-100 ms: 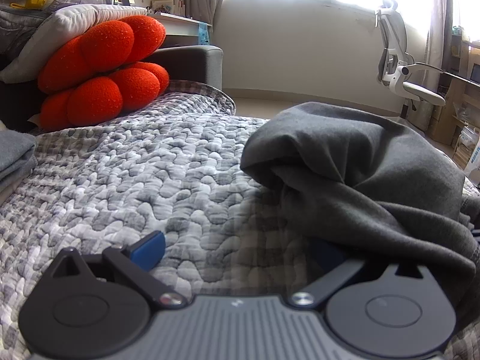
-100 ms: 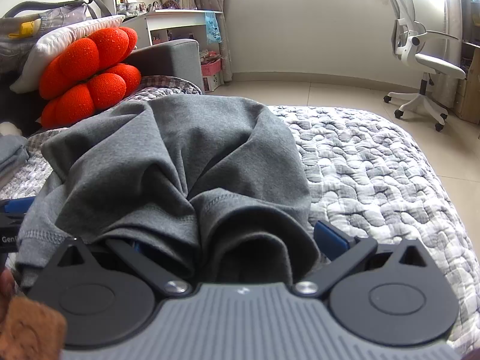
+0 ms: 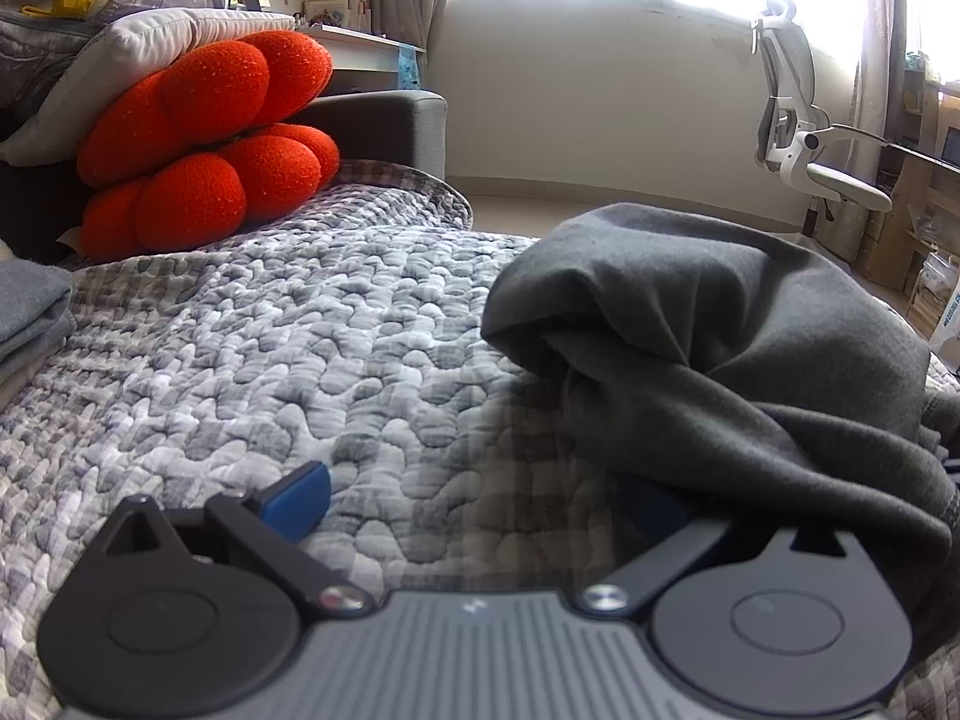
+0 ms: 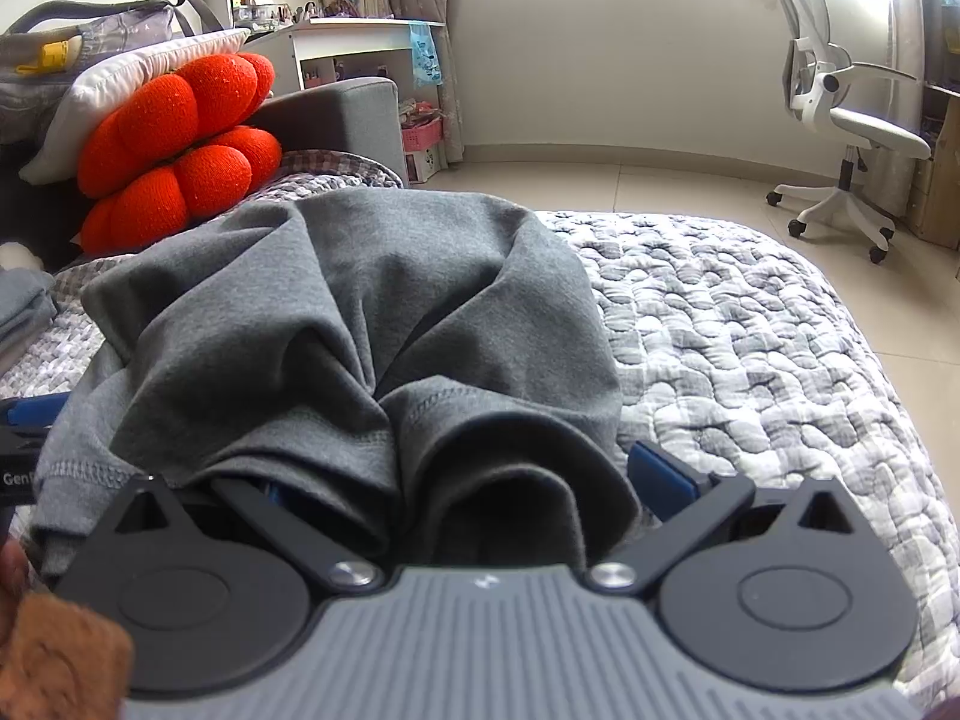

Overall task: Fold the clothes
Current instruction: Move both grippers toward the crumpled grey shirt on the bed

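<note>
A crumpled dark grey garment (image 4: 360, 312) lies heaped on the grey quilted bedspread (image 4: 750, 330). My right gripper (image 4: 468, 480) stands open at full width, with a hemmed fold of the garment bunched loosely between its jaws. Its right blue pad (image 4: 666, 474) shows just clear of the cloth, and the left pad is mostly hidden under it. My left gripper (image 3: 474, 504) is open at the garment's (image 3: 720, 330) left side, over bare quilt (image 3: 240, 360). Its left blue pad (image 3: 297, 501) is clear, and cloth drapes over the right one.
An orange flower-shaped cushion (image 3: 204, 144) leans on a white pillow (image 3: 150, 54) and a bag at the back left. Folded grey cloth (image 3: 30, 312) lies at the left edge. A white office chair (image 4: 852, 120) stands on the tiled floor beyond the bed's far right edge.
</note>
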